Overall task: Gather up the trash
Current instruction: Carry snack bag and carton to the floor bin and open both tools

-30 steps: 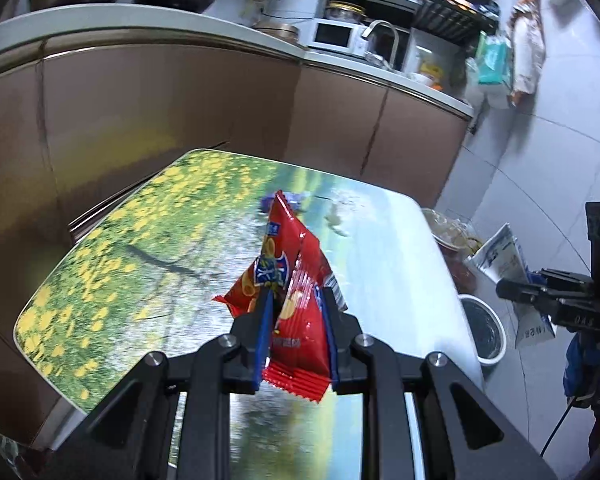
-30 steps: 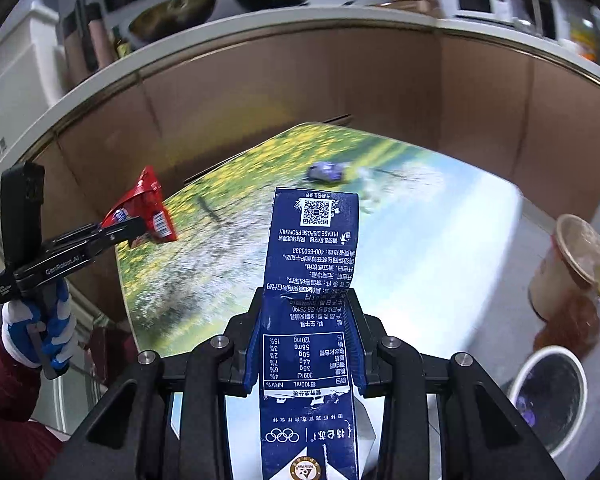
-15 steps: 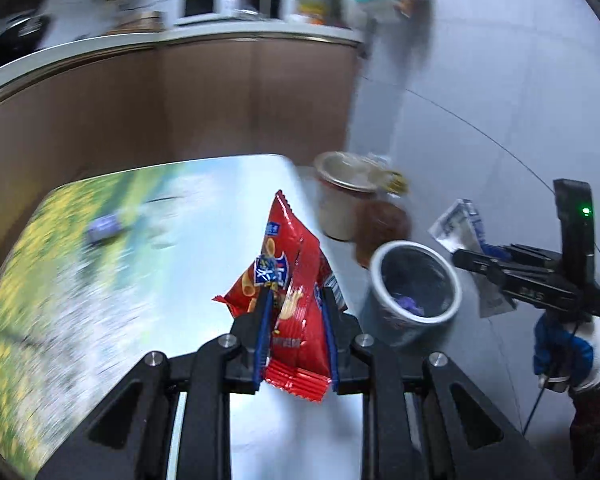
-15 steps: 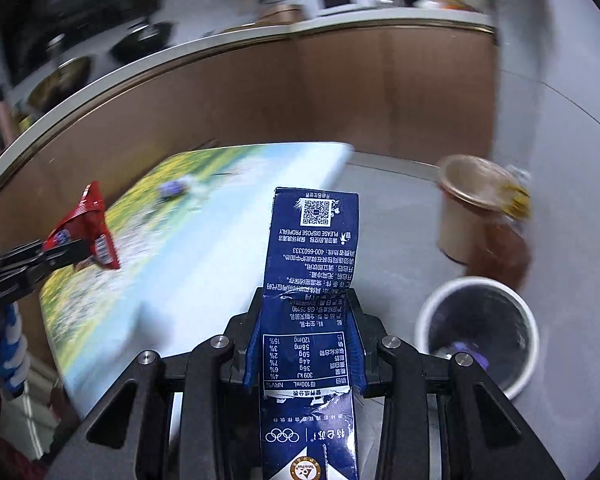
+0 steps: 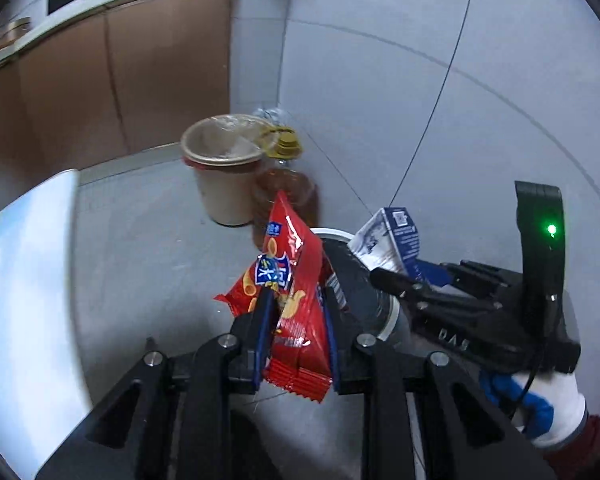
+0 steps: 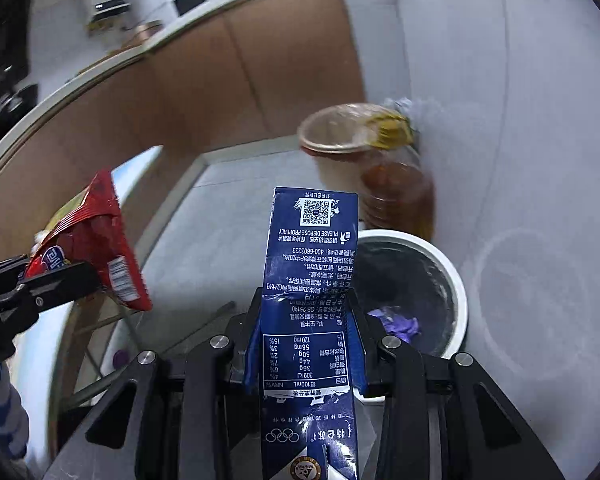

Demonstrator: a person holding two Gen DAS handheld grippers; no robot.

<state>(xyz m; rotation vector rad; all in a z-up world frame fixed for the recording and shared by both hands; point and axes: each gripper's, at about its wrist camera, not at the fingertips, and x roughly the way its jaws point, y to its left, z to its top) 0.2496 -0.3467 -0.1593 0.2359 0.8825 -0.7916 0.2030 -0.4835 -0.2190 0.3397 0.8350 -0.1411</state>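
Observation:
My left gripper (image 5: 296, 296) is shut on a red snack bag (image 5: 292, 276) and holds it just left of a white-rimmed trash bin (image 5: 364, 284) on the floor. My right gripper (image 6: 306, 300) is shut on a blue milk carton (image 6: 312, 280), held upright beside the same bin (image 6: 456, 276), which holds a purple wrapper (image 6: 396, 320). In the left wrist view the carton (image 5: 396, 240) and right gripper (image 5: 392, 276) hover over the bin's right side. The snack bag (image 6: 96, 240) and left gripper (image 6: 56, 276) show at the left of the right wrist view.
A beige bucket (image 5: 224, 172) and an amber oil bottle (image 5: 288, 184) stand behind the bin on the grey tiled floor (image 5: 420, 100). Brown kitchen cabinets (image 5: 100, 80) run along the back. The table edge (image 5: 28, 280) is at the left.
Both grippers swung right, away from the flower-print table and down toward the floor bin. They still hold the bag and carton. The bin is now close under both.

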